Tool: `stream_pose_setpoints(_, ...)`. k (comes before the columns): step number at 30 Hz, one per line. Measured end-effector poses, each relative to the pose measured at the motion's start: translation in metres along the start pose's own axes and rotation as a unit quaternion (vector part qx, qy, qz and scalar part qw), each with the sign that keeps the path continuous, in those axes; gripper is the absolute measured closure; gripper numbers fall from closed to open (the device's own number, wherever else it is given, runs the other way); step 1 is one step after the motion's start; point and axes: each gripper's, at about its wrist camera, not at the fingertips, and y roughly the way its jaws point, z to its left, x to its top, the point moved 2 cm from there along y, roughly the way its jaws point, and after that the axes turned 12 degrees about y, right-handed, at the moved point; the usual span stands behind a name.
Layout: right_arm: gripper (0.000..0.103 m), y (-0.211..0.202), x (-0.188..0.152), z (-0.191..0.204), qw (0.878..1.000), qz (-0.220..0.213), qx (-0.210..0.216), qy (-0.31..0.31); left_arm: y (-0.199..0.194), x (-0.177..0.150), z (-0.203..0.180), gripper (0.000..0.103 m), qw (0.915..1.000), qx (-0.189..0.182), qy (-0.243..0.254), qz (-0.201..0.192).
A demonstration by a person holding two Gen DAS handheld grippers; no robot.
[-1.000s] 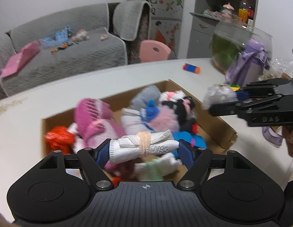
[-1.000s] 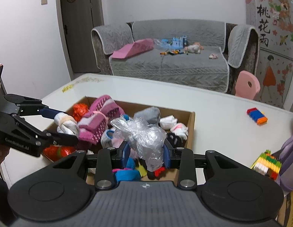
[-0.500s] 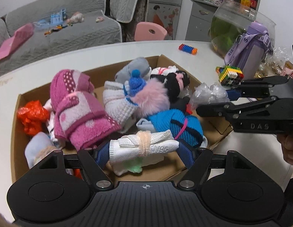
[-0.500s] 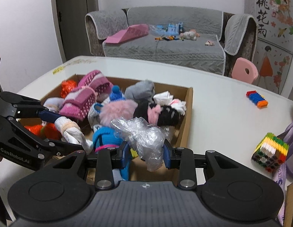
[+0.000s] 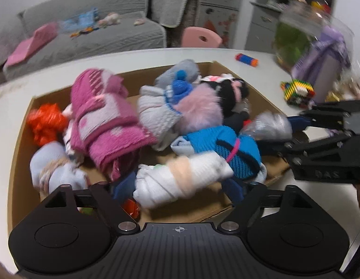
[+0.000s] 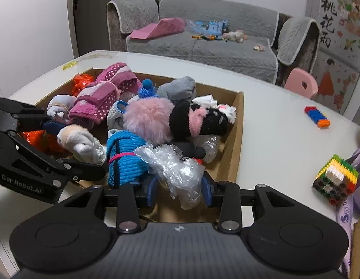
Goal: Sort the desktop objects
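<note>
Over box (image 5: 17,153) — grippers lower, jaws just opening

one cardboard box (image 6: 235,139), two tools, one pink pompom (image 6: 148,121), one block cube (image 6: 334,179), one block bar (image 6: 317,117)

Ahead of both grippers, a matt brown cardboard box (image 6: 235,139) is holding fluffy knitted cloth bundles (image 6: 147,118); crinkly glossy plastic wrap (image 6: 177,169) is catching light between matt fingers.
</note>
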Motion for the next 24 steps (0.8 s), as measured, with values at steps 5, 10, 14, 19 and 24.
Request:
stream_pose_setpoints(5, 0.027, -0.020, 0.003, 0.005, 0.999, -0.037, -0.006, -0.018, -0.012, -0.001, 0.002, 0.003, 0.9999, 0.005, -0.009, -0.009)
stream_pose_setpoints(10, 0.021, -0.044, 0.010, 0.011, 0.996, -0.081, -0.007, -0.031, -0.032, -0.003, -0.010, 0.000, 0.9991, 0.032, 0.014, -0.024)
stream_pose_setpoints(14, 0.017, -0.057, 0.012, 0.014, 0.994, -0.101, -0.005, -0.026, -0.046, -0.009, -0.017, 0.000, 0.9986, 0.036, 0.021, -0.031)
stream_pose_setpoints(19, 0.011, -0.075, 0.003, 0.014, 0.992, -0.125, 0.005, -0.004, -0.072, -0.015, -0.017, 0.000, 0.9968, 0.052, 0.006, -0.061)
stream_pose_setpoints(24, 0.008, -0.087, -0.019, 0.005, 0.987, -0.151, 0.017, 0.045, -0.104, -0.025, -0.014, 0.000, 0.9919, 0.091, -0.004, -0.088)
